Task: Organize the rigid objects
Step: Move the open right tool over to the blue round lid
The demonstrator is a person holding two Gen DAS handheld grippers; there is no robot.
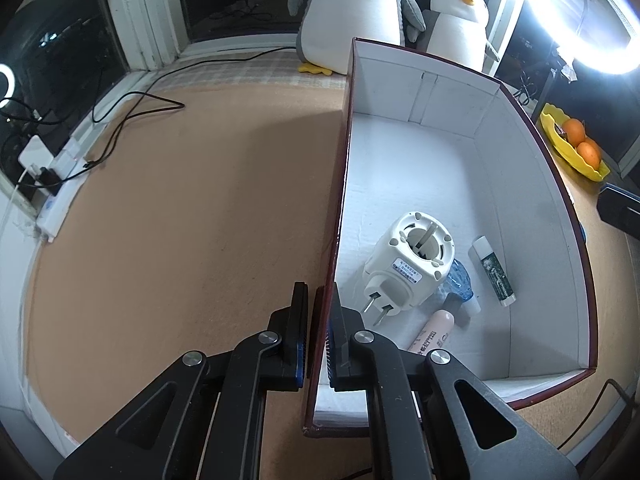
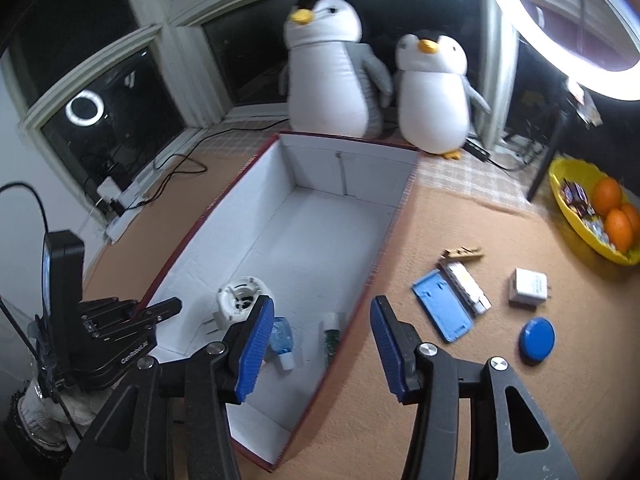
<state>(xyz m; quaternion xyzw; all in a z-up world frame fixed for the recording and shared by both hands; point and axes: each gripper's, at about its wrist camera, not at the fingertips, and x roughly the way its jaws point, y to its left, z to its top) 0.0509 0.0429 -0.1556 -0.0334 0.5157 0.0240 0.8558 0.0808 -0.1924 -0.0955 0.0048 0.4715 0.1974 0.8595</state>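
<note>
A dark-red box with a white inside (image 1: 436, 152) (image 2: 320, 216) stands on the brown table. My left gripper (image 1: 320, 312) is shut on its left wall (image 1: 340, 200); it also shows at the left in the right wrist view (image 2: 132, 312). In the box lie a white plug-in device (image 1: 412, 264) (image 2: 240, 300), a small blue bottle (image 1: 458, 280) (image 2: 280, 336), a green-labelled tube (image 1: 494, 272) (image 2: 331, 332) and a pink tube (image 1: 432, 330). My right gripper (image 2: 322, 336) is open and empty above the box's right wall. On the table to the right lie a blue case (image 2: 442, 306), a white strip (image 2: 466, 284), a wooden clothespin (image 2: 462, 254), a white charger (image 2: 528, 284) and a blue round lid (image 2: 537, 338).
Two plush penguins (image 2: 336, 68) (image 2: 434, 92) stand behind the box by the window. A yellow bowl with oranges (image 2: 568, 208) (image 1: 560, 148) sits at the far right. A power strip with cables (image 1: 56, 184) lies along the left edge. A ring light (image 2: 568, 28) hangs at the upper right.
</note>
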